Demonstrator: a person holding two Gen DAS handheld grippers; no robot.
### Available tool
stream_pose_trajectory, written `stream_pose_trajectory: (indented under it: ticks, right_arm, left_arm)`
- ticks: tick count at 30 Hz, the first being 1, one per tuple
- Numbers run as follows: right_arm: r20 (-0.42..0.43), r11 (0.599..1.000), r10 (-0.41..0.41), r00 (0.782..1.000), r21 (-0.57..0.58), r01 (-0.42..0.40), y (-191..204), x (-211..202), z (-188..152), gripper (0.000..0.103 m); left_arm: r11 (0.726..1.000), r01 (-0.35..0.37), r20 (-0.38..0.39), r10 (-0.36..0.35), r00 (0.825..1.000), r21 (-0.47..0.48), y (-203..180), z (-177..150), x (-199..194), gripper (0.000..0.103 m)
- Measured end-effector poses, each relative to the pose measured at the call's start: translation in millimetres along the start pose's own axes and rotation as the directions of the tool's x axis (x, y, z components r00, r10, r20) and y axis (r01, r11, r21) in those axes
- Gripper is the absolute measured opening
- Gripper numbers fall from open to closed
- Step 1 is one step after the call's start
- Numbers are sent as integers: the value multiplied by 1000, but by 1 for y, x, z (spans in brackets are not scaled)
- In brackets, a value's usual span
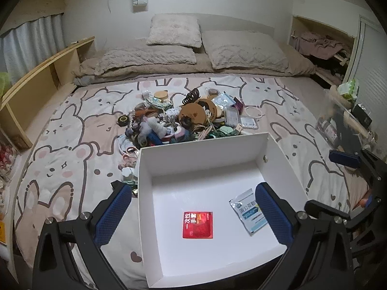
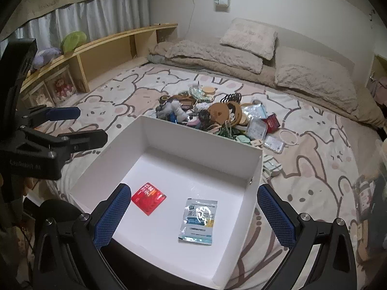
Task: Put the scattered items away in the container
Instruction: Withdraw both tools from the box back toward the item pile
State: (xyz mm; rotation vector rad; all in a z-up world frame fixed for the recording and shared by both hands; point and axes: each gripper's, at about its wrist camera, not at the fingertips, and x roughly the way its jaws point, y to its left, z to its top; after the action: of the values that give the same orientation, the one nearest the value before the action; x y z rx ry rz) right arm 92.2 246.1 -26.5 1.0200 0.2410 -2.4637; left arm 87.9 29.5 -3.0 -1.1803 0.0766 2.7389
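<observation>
We held both claws spread wide and empty above the near rim of the white box (image 1: 203, 142): the left claw (image 1: 193, 217) over its inside, the right claw (image 2: 193, 217) likewise. The box lay on the bed (image 1: 72, 130), its floor mostly bare but for a red packet (image 1: 197, 224) and a white-blue sachet (image 2: 199, 220), well apart. The scattered pile (image 1: 183, 118) crowded against the far wall of the box. Pillows (image 1: 174, 30) lined the headboard and a wooden shelf (image 2: 116, 46) ran alongside the bed.

White container (image 1: 278, 154) on the bed holds a red packet (image 1: 197, 224) and a pale sachet (image 1: 244, 207); clutter pile (image 1: 183, 120) behind
</observation>
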Motion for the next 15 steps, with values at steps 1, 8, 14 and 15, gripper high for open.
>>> stream_pose_trajectory:
  ticks: [1,8,14,15]
  right_arm:
    - [6,1000,-2,1000,0,2,-2,-4,1,103]
    - [44,1000,-25,999,-1,25,-19,-27,7,103]
    - [74,999,-39,996,6,39,-36,-41,15,103]
    - [76,999,-41,996,10,40,-39,-42,16,103]
  left_arm:
    - [1000,-4,3,4,1000,0,0,3,-2,103]
    - [999,0,40,2,999,-40,-3,22,-17,103]
    - [999,-10,63,14,998,-53,-7,36,-26,103]
    - [998,-11,68,14,998,-57,-7,39,-27,103]
